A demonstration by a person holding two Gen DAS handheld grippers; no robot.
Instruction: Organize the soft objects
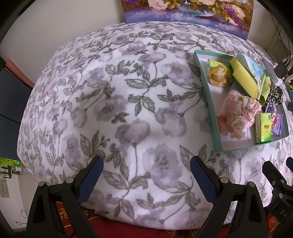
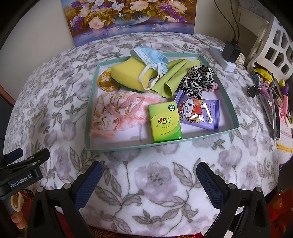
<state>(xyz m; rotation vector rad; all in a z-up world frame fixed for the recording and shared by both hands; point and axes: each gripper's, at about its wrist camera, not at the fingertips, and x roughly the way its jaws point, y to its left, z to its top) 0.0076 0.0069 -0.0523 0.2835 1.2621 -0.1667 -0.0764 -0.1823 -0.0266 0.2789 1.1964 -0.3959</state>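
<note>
A shallow green tray (image 2: 228, 102) (image 1: 210, 102) rests on a floral blanket and holds soft items: a yellow sponge (image 2: 128, 75), a blue face mask (image 2: 148, 55), a green cloth (image 2: 172, 80), a leopard scrunchie (image 2: 197, 78), pink fabric (image 2: 117, 109) (image 1: 238, 111), a green tissue pack (image 2: 164, 122) (image 1: 262, 128), a purple wipes pack (image 2: 199, 111) and a gold round tin (image 2: 107, 81) (image 1: 219, 76). My right gripper (image 2: 149, 170) stands open over the blanket just in front of the tray. My left gripper (image 1: 146, 164) is open too, left of the tray, with nothing between its fingers.
The floral blanket (image 1: 113, 102) covers the whole surface. A flower painting (image 2: 128, 16) leans on the wall behind. A white power strip with a black adapter (image 2: 229, 53) lies at the back right. Pens, clips and small tools (image 2: 271, 91) clutter the right edge by a white basket (image 2: 274, 40).
</note>
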